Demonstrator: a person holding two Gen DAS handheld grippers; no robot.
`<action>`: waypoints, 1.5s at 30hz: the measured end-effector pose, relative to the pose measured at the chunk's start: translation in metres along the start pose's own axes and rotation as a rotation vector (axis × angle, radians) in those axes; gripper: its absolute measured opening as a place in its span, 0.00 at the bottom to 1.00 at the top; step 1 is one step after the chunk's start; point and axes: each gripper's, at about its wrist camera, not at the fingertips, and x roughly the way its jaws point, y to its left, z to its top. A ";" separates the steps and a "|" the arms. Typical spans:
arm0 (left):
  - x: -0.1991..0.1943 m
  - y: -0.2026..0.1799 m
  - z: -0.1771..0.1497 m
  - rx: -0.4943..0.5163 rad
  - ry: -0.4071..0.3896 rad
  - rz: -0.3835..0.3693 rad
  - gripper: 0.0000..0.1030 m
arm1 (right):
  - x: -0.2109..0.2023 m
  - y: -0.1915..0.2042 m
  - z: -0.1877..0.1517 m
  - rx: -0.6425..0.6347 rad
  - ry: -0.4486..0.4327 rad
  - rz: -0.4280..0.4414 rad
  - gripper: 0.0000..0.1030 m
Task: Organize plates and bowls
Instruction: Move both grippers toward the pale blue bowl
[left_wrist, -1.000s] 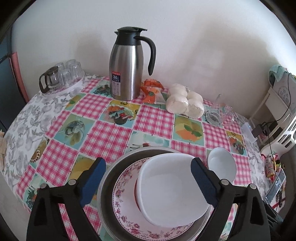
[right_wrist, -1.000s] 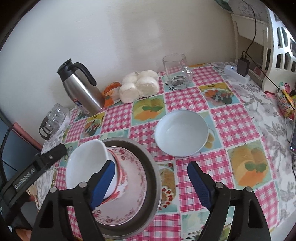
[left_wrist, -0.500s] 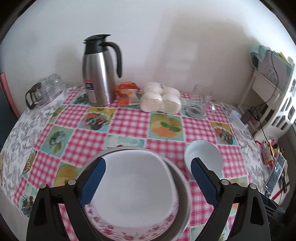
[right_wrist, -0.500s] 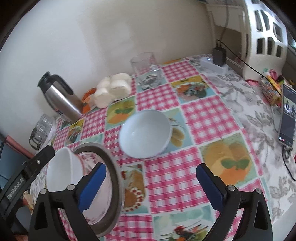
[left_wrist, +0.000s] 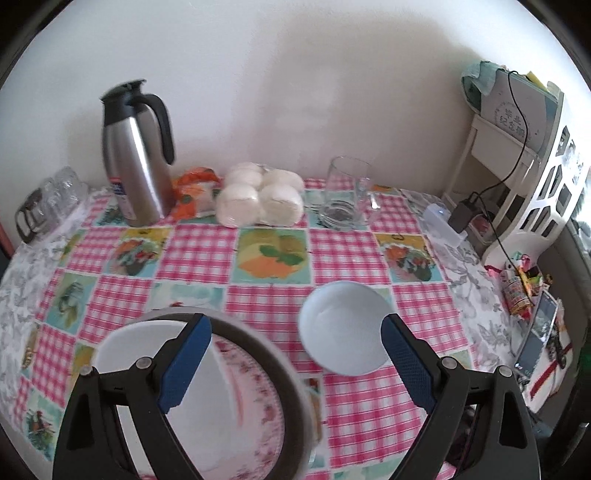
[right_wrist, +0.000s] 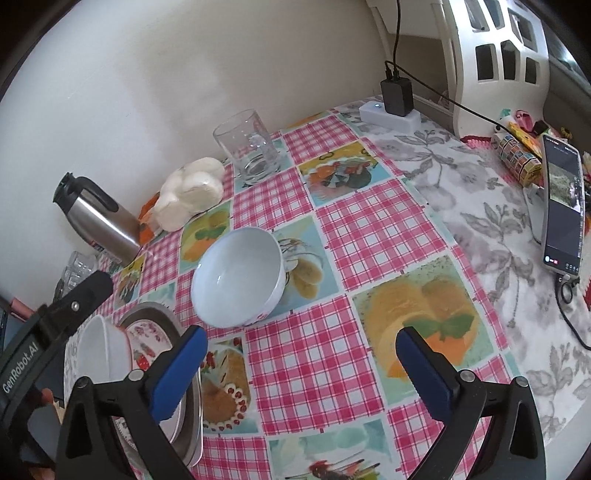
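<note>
A pale blue bowl (left_wrist: 345, 326) (right_wrist: 240, 277) stands alone on the checked tablecloth. To its left a white bowl (left_wrist: 122, 350) (right_wrist: 99, 350) sits on a floral plate (left_wrist: 255, 398) (right_wrist: 147, 339) inside a steel pan (left_wrist: 273, 365) (right_wrist: 188, 406). My left gripper (left_wrist: 295, 365) is open and empty, hovering between the pan's right edge and the blue bowl. My right gripper (right_wrist: 301, 373) is open and empty, above the cloth just in front of the blue bowl. The left gripper's body (right_wrist: 44, 332) shows at the left of the right wrist view.
A steel thermos jug (left_wrist: 136, 155), a bag of white buns (left_wrist: 258, 199), a glass mug (left_wrist: 343, 195) and small glasses (left_wrist: 48, 199) stand along the wall. A power strip with charger (right_wrist: 391, 107), a phone (right_wrist: 561, 203) and a white shelf (left_wrist: 535, 177) are at the right.
Both grippers have swung right, away from the stacked dishes toward the blue bowl. The white bowl stays on the plate. Both stay open.
</note>
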 end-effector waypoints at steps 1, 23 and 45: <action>0.006 -0.002 0.001 0.000 0.015 -0.008 0.91 | 0.003 -0.001 0.001 -0.001 0.001 -0.006 1.00; 0.085 -0.026 0.009 0.041 0.204 0.076 0.77 | 0.068 -0.007 0.013 0.054 0.091 0.007 1.00; 0.125 -0.017 -0.001 -0.003 0.321 0.031 0.61 | 0.104 0.000 0.014 0.086 0.132 -0.035 0.80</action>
